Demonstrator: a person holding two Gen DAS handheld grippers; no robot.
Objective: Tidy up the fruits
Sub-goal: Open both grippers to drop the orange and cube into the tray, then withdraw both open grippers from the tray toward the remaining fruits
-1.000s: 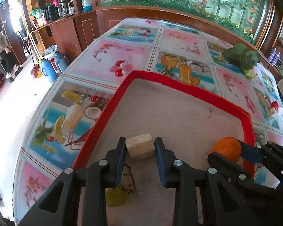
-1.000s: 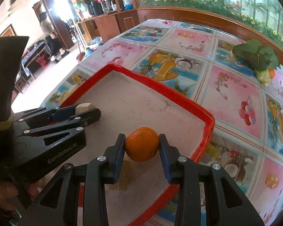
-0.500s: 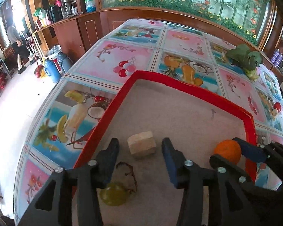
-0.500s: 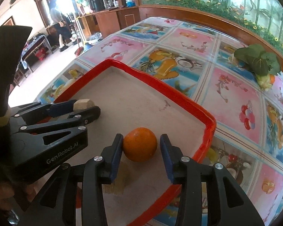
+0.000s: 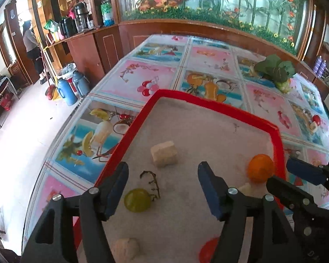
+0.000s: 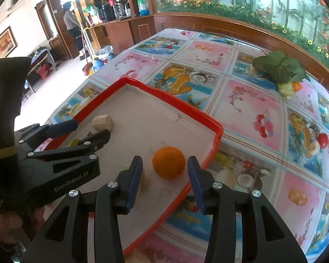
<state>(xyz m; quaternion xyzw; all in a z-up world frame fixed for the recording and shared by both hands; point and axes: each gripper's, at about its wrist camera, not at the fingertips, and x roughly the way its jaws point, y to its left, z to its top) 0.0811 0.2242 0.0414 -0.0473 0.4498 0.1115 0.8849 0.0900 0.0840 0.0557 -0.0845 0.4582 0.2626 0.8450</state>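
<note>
A table (image 5: 129, 81) covered in a cloth printed with fruit pictures fills most of both views. On it sits a red-rimmed tray (image 5: 247, 115) with a pale grey floor, and everything below is placed against that tray.

Well beyond the tray's far right corner, on the table, lies a bunch of leafy greens (image 5: 274, 69).

The left gripper (image 5: 162, 185) hangs over the tray's near left part, fingers spread wide and holding nothing. In the right wrist view it (image 6: 85, 129) sits at the tray's left edge. The right gripper (image 6: 164, 175) is over the tray's near right edge, fingers also wide apart and empty; one blue pad (image 6: 133, 180) stands left of the orange and the other right of it, neither touching the fruit.

The orange (image 6: 168, 162) rests on the tray floor just inside the right rim, between the right gripper's fingers. In the left wrist view it (image 5: 260, 168) lies against that same rim.

A pale tan block (image 5: 164, 156) lies on the tray floor left of centre, ahead of the left gripper's open fingers. A green grape (image 5: 137, 199) on a dry stem (image 5: 152, 183) lies nearer, close to the left rim. A whitish lump (image 5: 125, 248) and a red fruit (image 5: 208, 249) sit at the tray's near end, partly hidden by the gripper.
</note>
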